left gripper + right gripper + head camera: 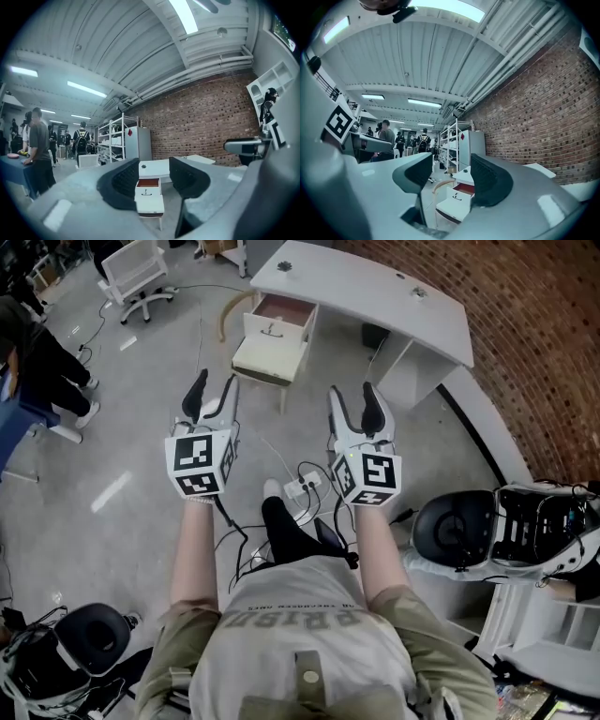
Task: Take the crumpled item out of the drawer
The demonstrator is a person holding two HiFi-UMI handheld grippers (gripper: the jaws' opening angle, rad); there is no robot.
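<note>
A white desk (375, 296) stands ahead by the brick wall, and its drawer (281, 310) is pulled open, showing a reddish-brown inside. No crumpled item shows in it from here. A chair with a cream seat (267, 357) stands right in front of the drawer. My left gripper (211, 395) and right gripper (354, 409) are held side by side in the air, well short of the chair, both open with nothing between their fingers. The drawer (148, 183) and seat (150, 205) lie between the jaws of the left gripper (154, 180). The right gripper (450, 180) frames the drawer (464, 189) too.
Cables and a power strip (305, 486) lie on the floor by the person's feet. A white office chair (136, 273) stands far left, a person (37, 352) at the left edge. Black round gear (455, 526) sits at the right. Shelving (112, 140) and several people (40, 150) stand beyond.
</note>
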